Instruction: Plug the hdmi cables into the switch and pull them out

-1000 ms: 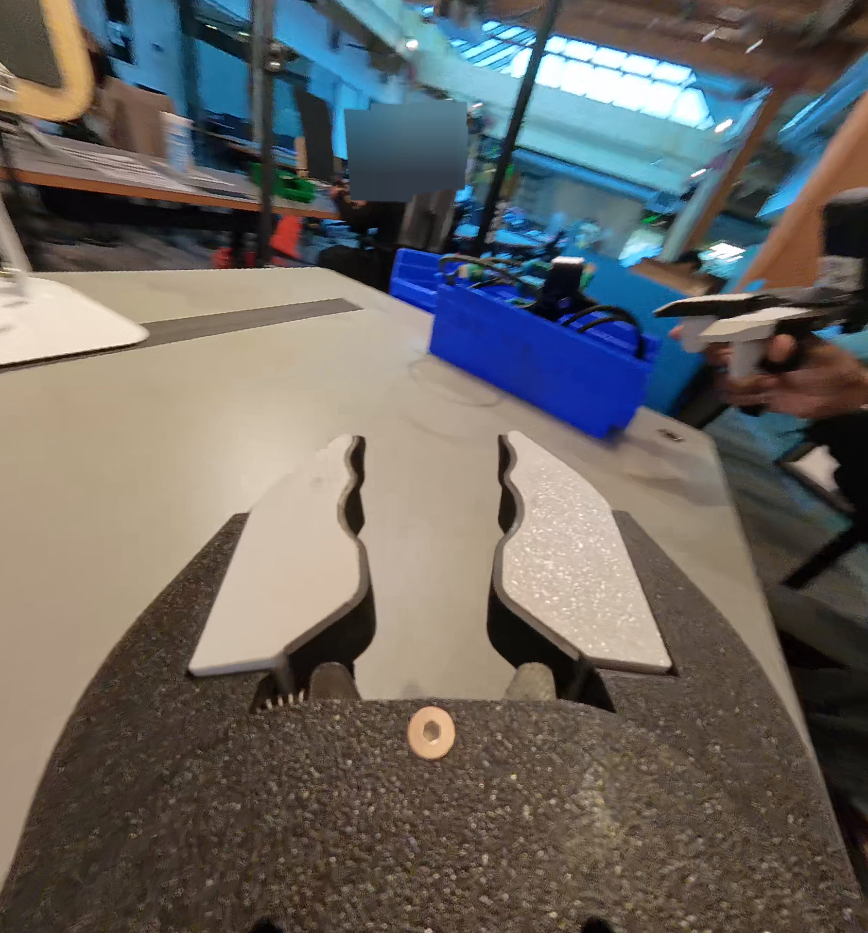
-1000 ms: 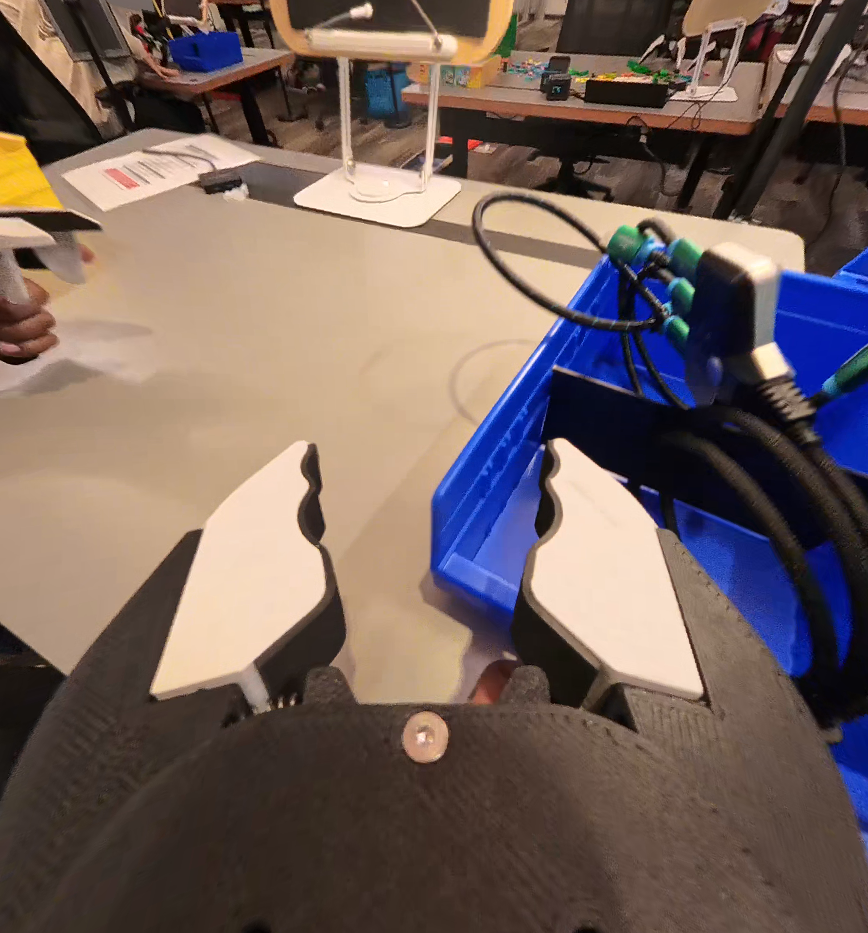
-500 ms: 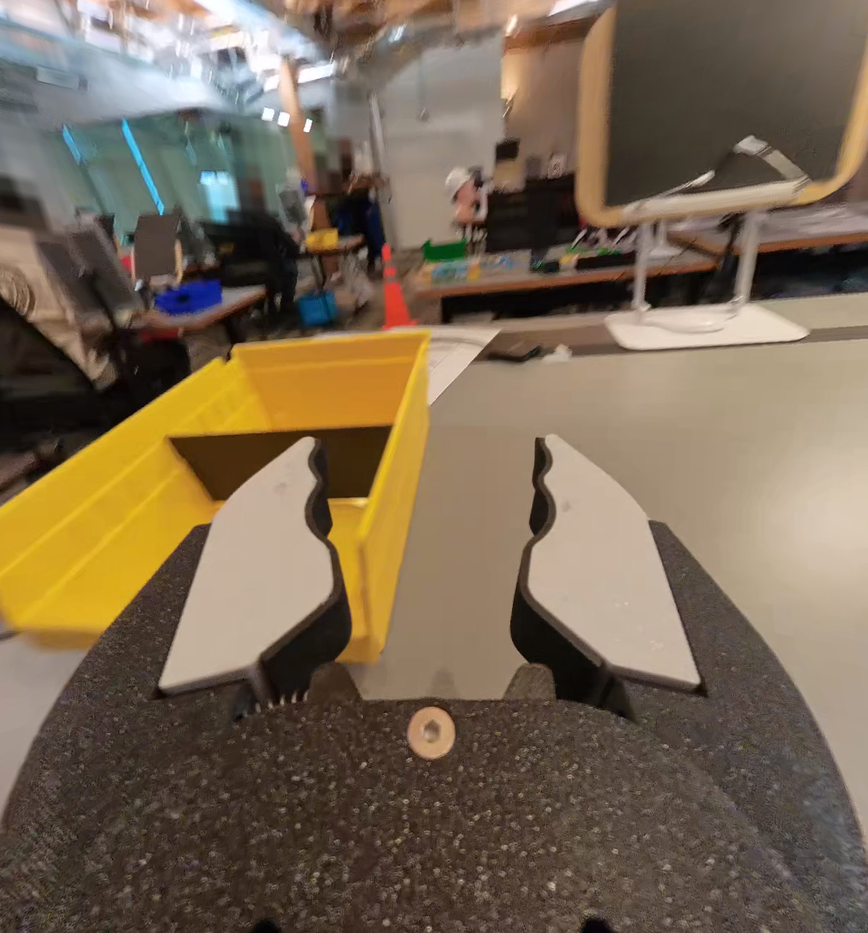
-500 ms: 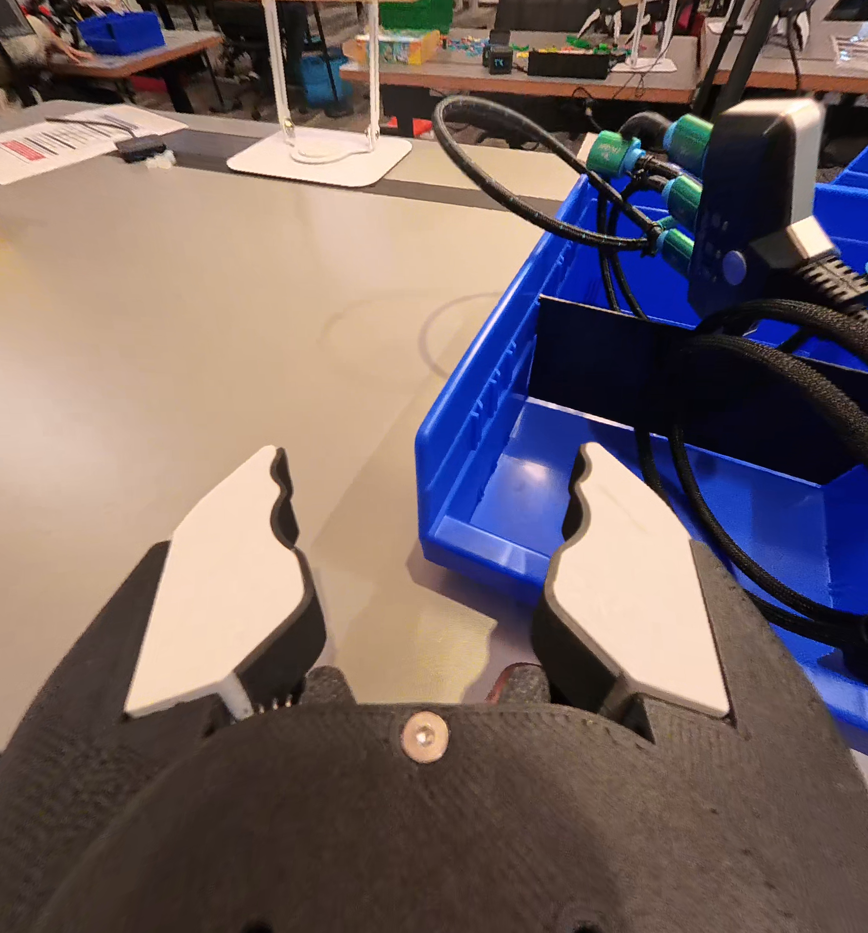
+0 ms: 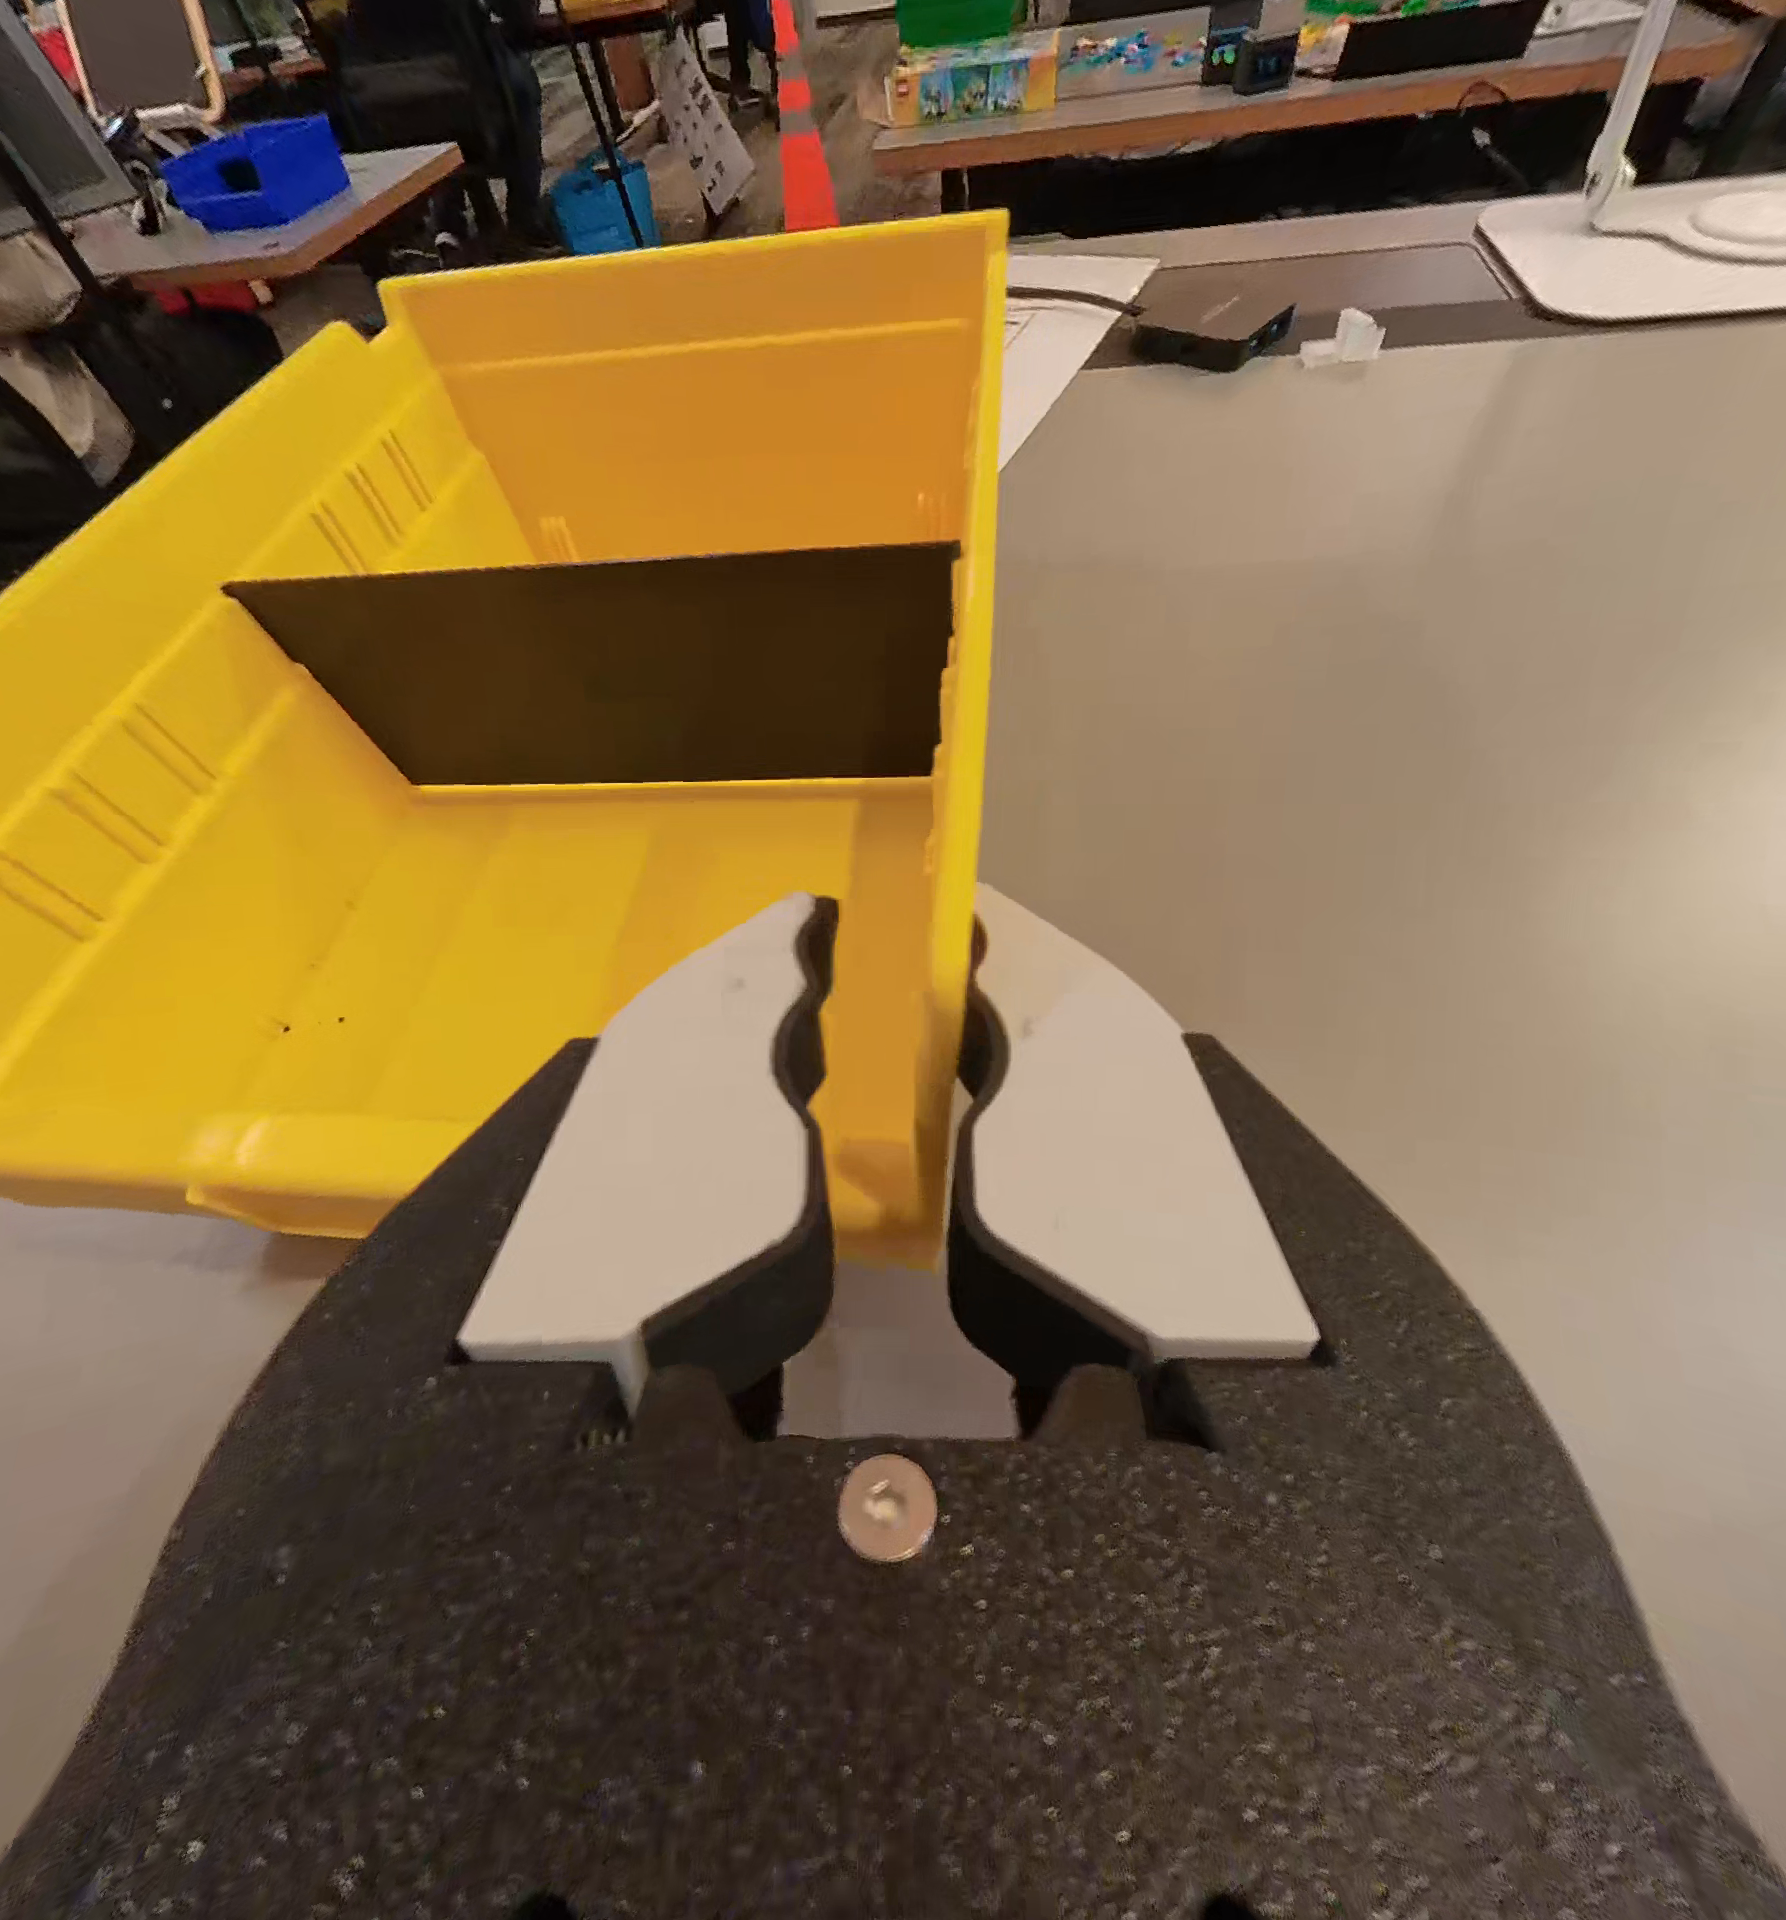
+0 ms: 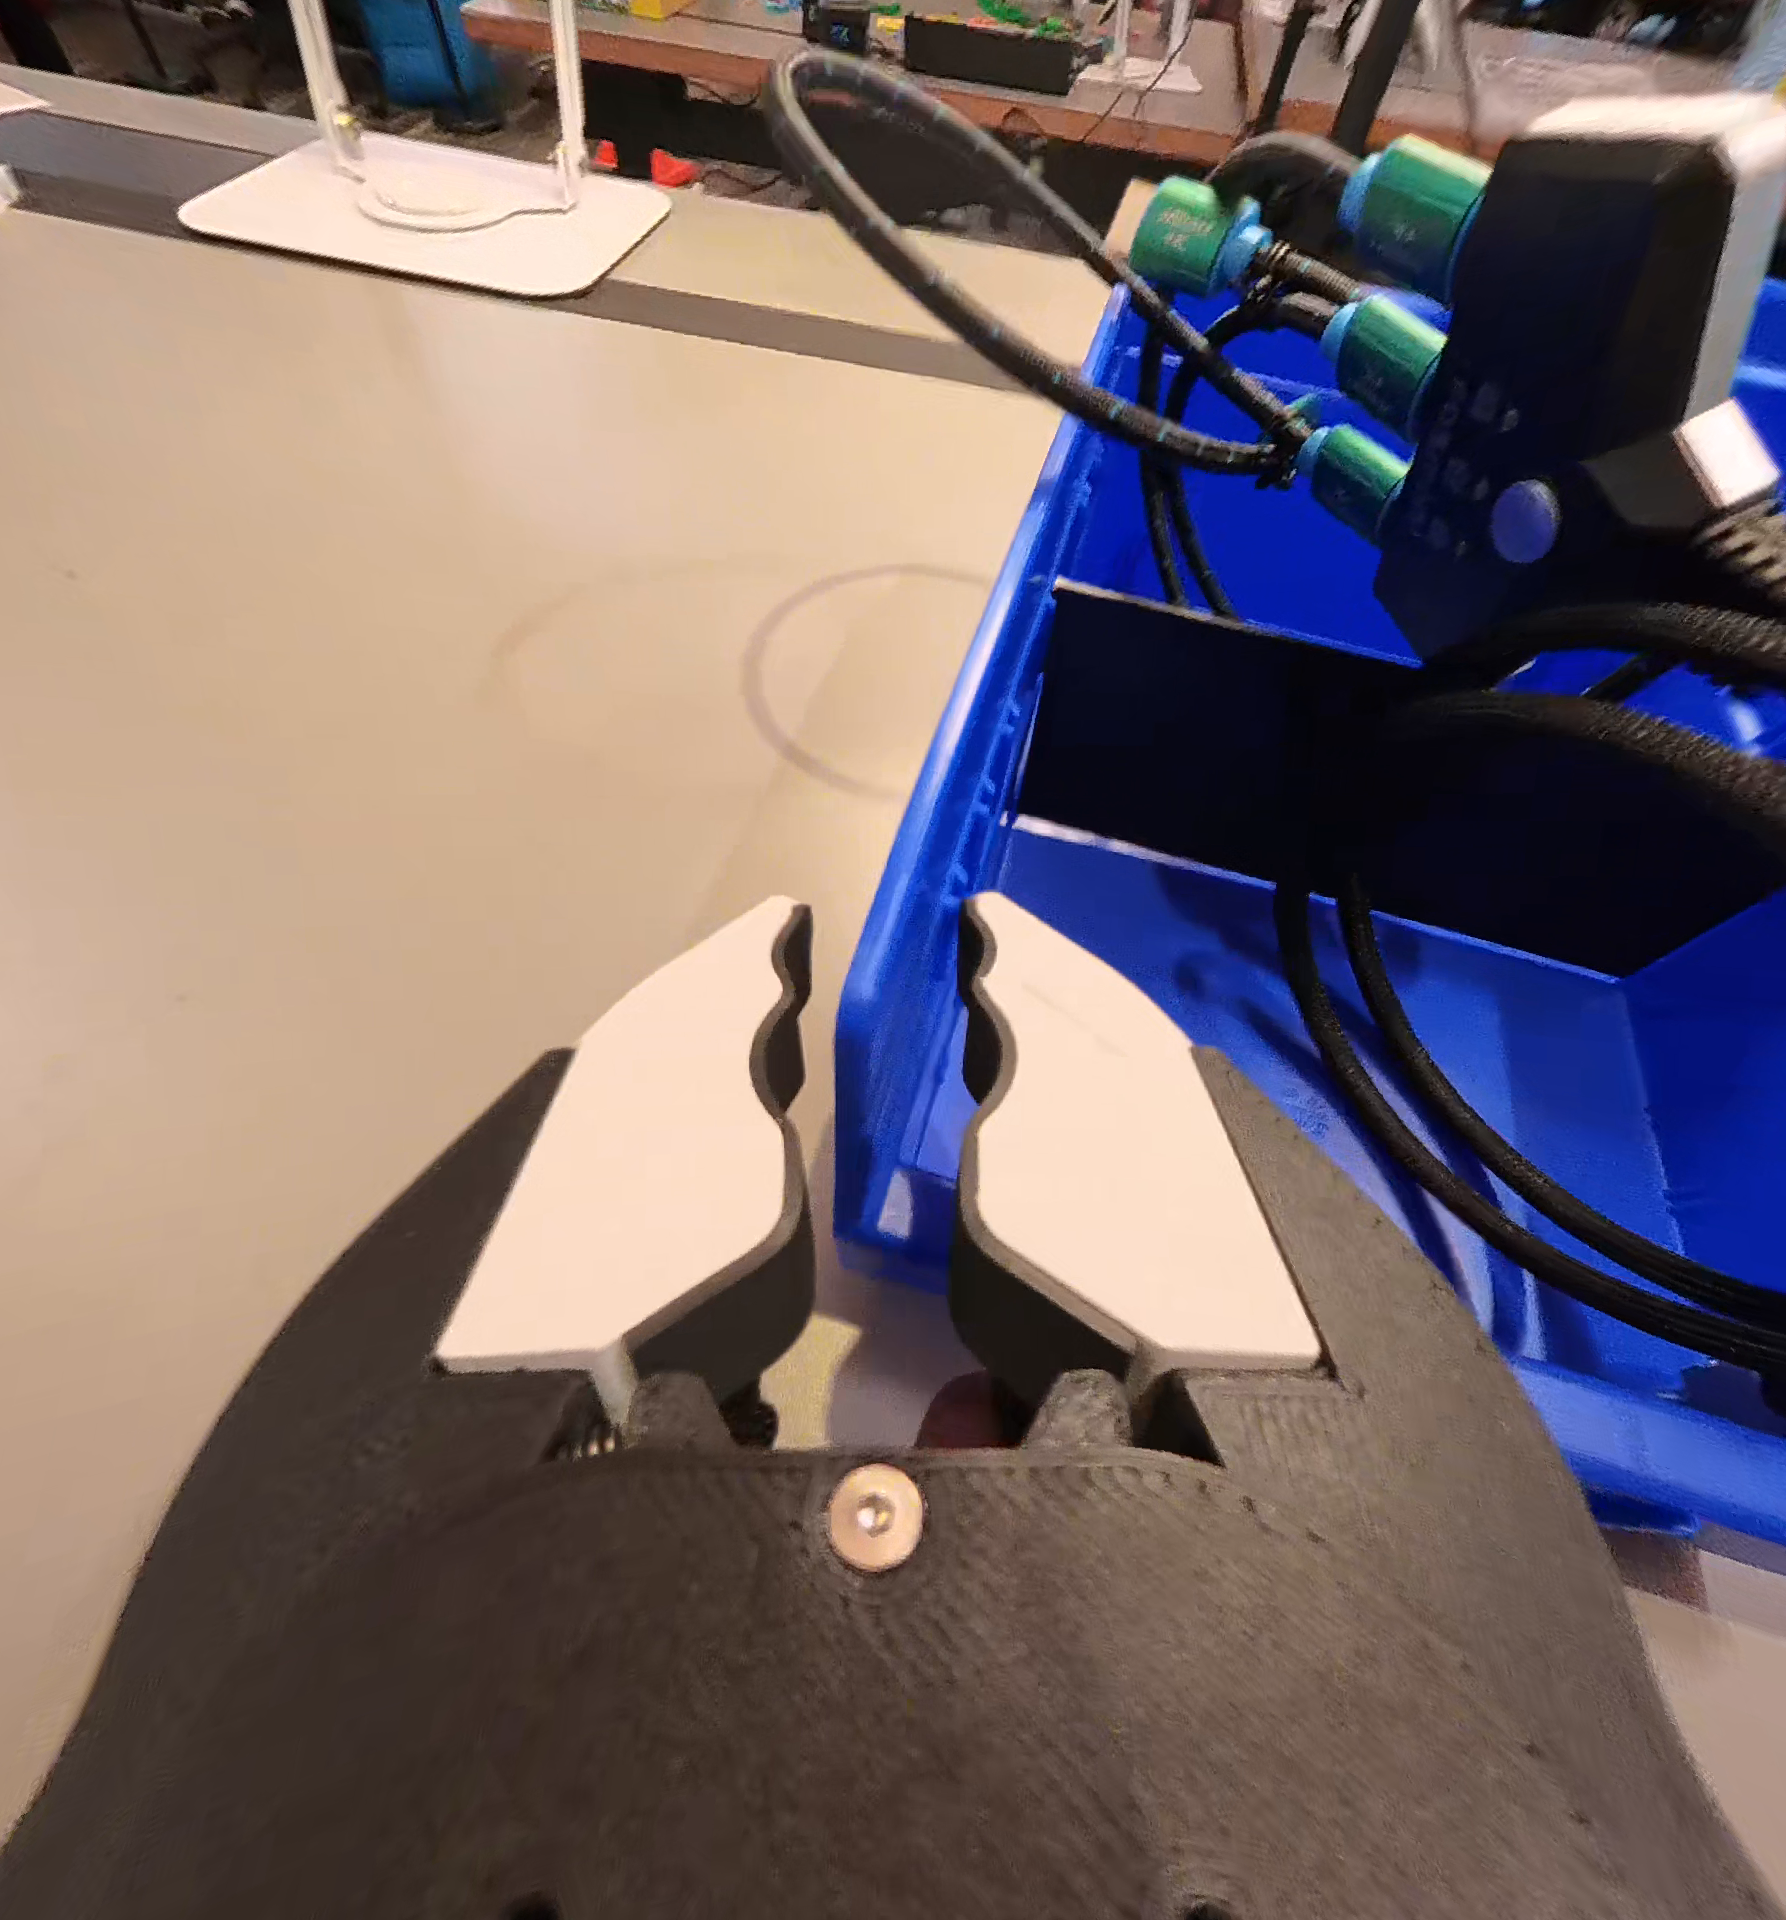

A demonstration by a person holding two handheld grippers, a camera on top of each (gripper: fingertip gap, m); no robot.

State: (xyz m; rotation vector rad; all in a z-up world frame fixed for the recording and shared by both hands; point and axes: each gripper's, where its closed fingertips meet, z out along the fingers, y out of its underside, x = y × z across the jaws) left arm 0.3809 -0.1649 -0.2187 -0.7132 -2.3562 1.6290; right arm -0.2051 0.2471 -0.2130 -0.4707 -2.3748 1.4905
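Observation:
In the right wrist view, the black switch (image 6: 1554,343) stands up in the blue bin (image 6: 972,748), with green-ended HDMI cables (image 6: 1377,353) plugged into its side. Black braided cable (image 6: 930,218) loops out over the bin's wall, and more cable (image 6: 1491,1195) coils in the near compartment. My right gripper (image 6: 884,914) straddles the blue bin's left wall near its front corner, with the fingers closed in on it. In the left wrist view, my left gripper (image 5: 899,925) is shut on the right wall of an empty yellow bin (image 5: 681,436).
Both bins have a black divider (image 5: 640,665) and sit on a grey table (image 6: 349,727). A white stand base (image 6: 432,223) is at the table's far edge. A small black device (image 5: 1216,332) and a paper sheet (image 5: 1065,312) lie behind the yellow bin. My right gripper's tips are some 12 cm from the black switch (image 6: 1554,343).
My left gripper swung from the blue bin side to the yellow bin and closed on its right wall. My right gripper moved onto the blue bin's left wall and closed.

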